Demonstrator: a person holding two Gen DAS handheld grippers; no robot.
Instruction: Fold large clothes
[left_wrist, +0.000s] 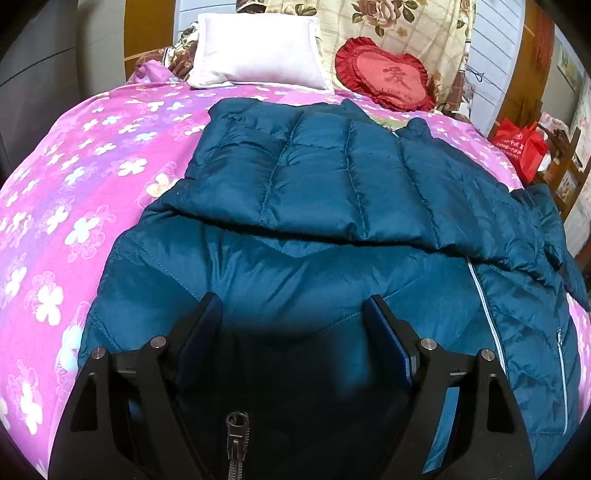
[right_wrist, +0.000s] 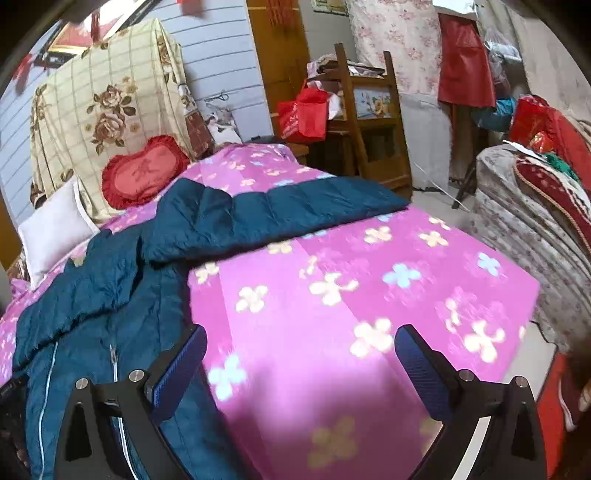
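Jacket (left_wrist: 314, 177), a dark teal quilted puffer, lies spread across the pink flowered bedspread (left_wrist: 92, 177), and everything else is placed against that jacket. To its left, the left wrist view shows only bare bedspread running to the edge of the bed. Beyond its far left corner a white pillow (left_wrist: 255, 51) leans at the head of the bed, and further right, past the jacket's far edge, sits a red heart-shaped cushion (left_wrist: 388, 79) against a cream floral cloth (left_wrist: 399, 26). One part of the jacket is folded over the body, its lower edge forming a ridge across the middle. The left gripper (left_wrist: 295, 321) hovers over the near part of the jacket, fingers spread wide with nothing pinched between them; the fabric simply lies under the gap. A light zipper line (left_wrist: 487, 317) runs down the jacket just right of that gripper. In the right wrist view, the jacket fills the left side, and one sleeve (right_wrist: 280, 210) stretches away to the right across the bedspread. The right gripper (right_wrist: 301, 354) is off the jacket's right side, over bare bedspread, fingers released and apart, holding nothing. Further right stand a wooden chair (right_wrist: 369, 110) with a red bag (right_wrist: 303, 114), well apart from the jacket.
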